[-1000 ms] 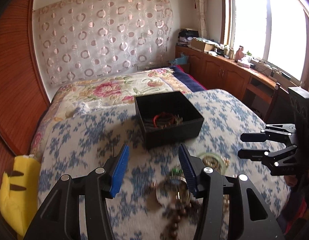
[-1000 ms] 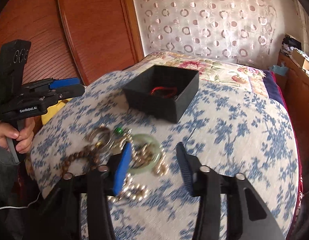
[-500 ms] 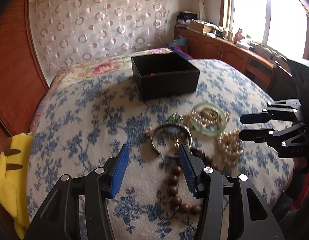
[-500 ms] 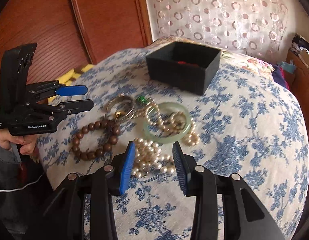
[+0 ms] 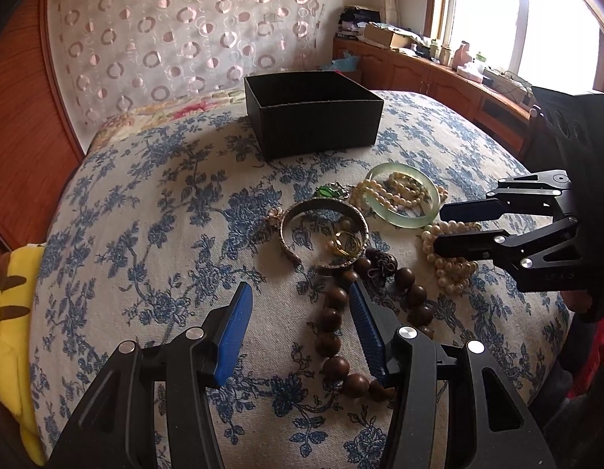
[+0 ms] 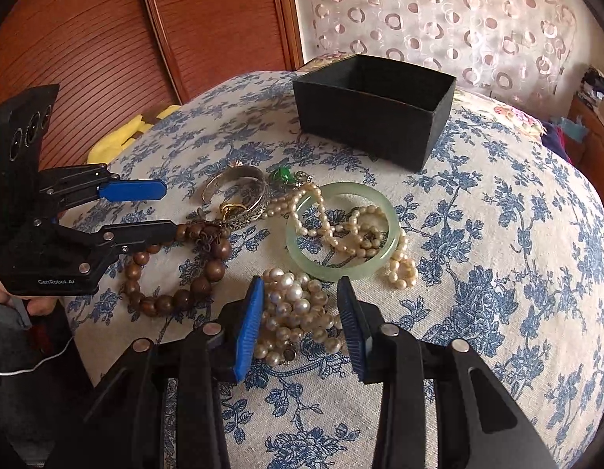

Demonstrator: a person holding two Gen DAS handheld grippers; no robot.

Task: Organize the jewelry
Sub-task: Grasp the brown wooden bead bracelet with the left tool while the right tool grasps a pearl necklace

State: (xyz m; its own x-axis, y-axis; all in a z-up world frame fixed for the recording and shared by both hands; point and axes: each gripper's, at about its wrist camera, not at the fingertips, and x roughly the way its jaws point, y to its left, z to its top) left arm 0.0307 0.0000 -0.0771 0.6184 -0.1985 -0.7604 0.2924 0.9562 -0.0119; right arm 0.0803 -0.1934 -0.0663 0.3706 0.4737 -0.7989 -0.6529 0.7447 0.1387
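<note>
While the black box (image 6: 374, 111) shows no visible contents, the bracelets lie loose on the cloth, so nearly everything remains. The right gripper (image 6: 300, 314) is closing around the pearl heap (image 6: 298, 312); the left gripper (image 5: 298, 328) hangs released over the wooden beads (image 5: 335, 326).

A sheer white curtain with pink and white rings (image 5: 192, 31) covered the far wall. Reddish-brown ribbed wooden panelling (image 6: 118, 35) stood to one side of it. A bright window with a wooden frame (image 5: 509, 19) let in daylight above a long brown wooden cabinet (image 5: 431, 74) cluttered with boxes and small items. A bed with a floral quilt (image 5: 173, 111) lay below the curtain, and a yellow plush cushion (image 5: 9, 312) sat near the panelling.
</note>
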